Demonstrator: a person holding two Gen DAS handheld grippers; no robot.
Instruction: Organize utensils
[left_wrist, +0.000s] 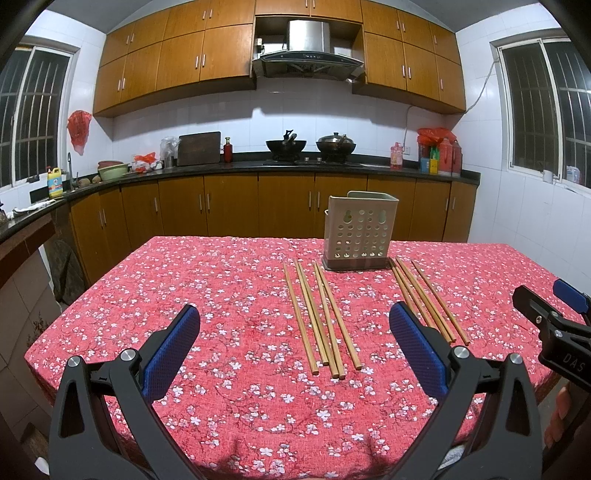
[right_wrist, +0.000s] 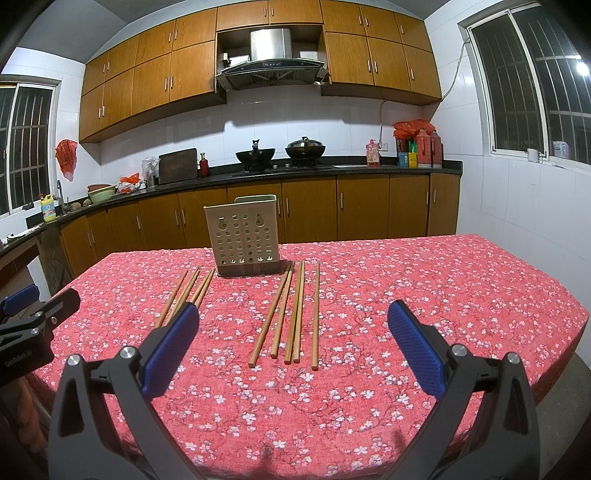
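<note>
Left wrist view: table (left_wrist: 184, 280) under a red flowered cloth, with the perforated utensil holder (left_wrist: 358, 230) upright ahead and slightly right of the left gripper (left_wrist: 293, 332), whose fingers are spread wide and hold nothing. Right wrist view: right gripper (right_wrist: 291, 330) likewise spread and empty, holder ahead-left, five chopsticks (right_wrist: 291, 314) lying flat directly ahead between its fingers, and a second chopstick group (right_wrist: 188, 291) lying flat ahead-left, partly hidden by its left finger.

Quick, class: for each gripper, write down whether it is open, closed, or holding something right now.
Left gripper: open, holding nothing, above the tablecloth.
Right gripper: open, holding nothing; the chopsticks lie loose on the table.
</note>
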